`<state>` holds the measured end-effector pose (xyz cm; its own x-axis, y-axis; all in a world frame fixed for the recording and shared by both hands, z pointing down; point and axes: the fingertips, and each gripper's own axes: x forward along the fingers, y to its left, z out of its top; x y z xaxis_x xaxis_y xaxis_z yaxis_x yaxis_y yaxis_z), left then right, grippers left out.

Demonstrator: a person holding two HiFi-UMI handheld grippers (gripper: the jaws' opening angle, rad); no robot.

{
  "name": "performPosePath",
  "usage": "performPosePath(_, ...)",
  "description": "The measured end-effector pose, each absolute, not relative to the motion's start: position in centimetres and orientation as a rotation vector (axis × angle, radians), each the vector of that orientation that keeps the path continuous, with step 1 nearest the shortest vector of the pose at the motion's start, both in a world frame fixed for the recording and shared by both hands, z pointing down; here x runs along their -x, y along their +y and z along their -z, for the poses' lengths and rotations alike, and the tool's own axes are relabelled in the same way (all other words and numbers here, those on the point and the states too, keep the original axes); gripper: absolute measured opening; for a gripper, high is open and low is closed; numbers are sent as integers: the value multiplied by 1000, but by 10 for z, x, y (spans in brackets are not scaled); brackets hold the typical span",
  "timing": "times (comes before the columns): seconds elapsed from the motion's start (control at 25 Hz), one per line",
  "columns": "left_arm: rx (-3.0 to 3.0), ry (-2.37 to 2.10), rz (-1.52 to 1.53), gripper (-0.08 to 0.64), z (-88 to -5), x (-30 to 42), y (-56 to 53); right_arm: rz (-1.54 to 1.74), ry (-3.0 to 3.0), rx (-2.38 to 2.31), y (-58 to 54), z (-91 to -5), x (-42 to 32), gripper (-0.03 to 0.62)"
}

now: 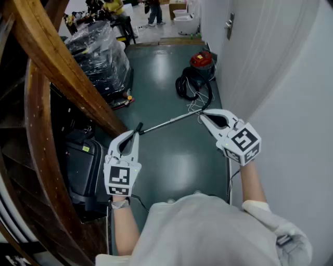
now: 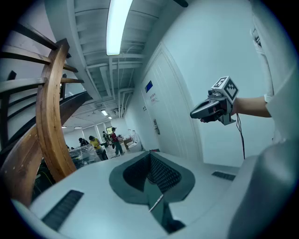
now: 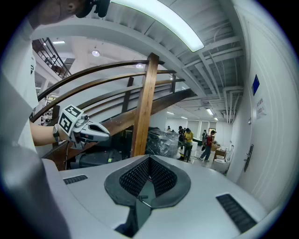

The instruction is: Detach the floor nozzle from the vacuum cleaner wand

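Observation:
A thin metal wand (image 1: 169,122) lies on the dark green floor. It runs from a black end piece (image 1: 139,128) at the left toward the black hose (image 1: 186,85) and the red vacuum cleaner (image 1: 201,59) further back. I cannot tell whether that black piece is the floor nozzle. My left gripper (image 1: 131,136) hangs above the black end, jaws shut and empty. My right gripper (image 1: 202,115) is also shut and empty, hovering over the wand's other end. From the left gripper view, the right gripper (image 2: 194,113) hangs in the air to the right. A sliver of the wand (image 2: 156,202) appears below the shut jaws.
A curved wooden stair railing (image 1: 62,67) and a black case (image 1: 83,166) crowd the left side. A plastic-wrapped pallet (image 1: 101,57) stands at the back left. A white wall with a door (image 1: 250,57) bounds the right. People (image 1: 155,11) stand far down the corridor.

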<state>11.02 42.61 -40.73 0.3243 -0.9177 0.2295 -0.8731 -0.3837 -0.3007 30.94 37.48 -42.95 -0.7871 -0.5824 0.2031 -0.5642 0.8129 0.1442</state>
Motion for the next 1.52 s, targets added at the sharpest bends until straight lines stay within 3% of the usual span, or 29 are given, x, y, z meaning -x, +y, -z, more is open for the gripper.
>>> performPosePath(1.24, 2395, 1824, 592, 0, 394, -170, 420, 182, -2854, -664, 370, 422, -364, 29)
performPosePath(1.52, 2376, 1912, 574, 0, 386, -175, 428, 76, -2997, -587, 375, 429, -367, 28)
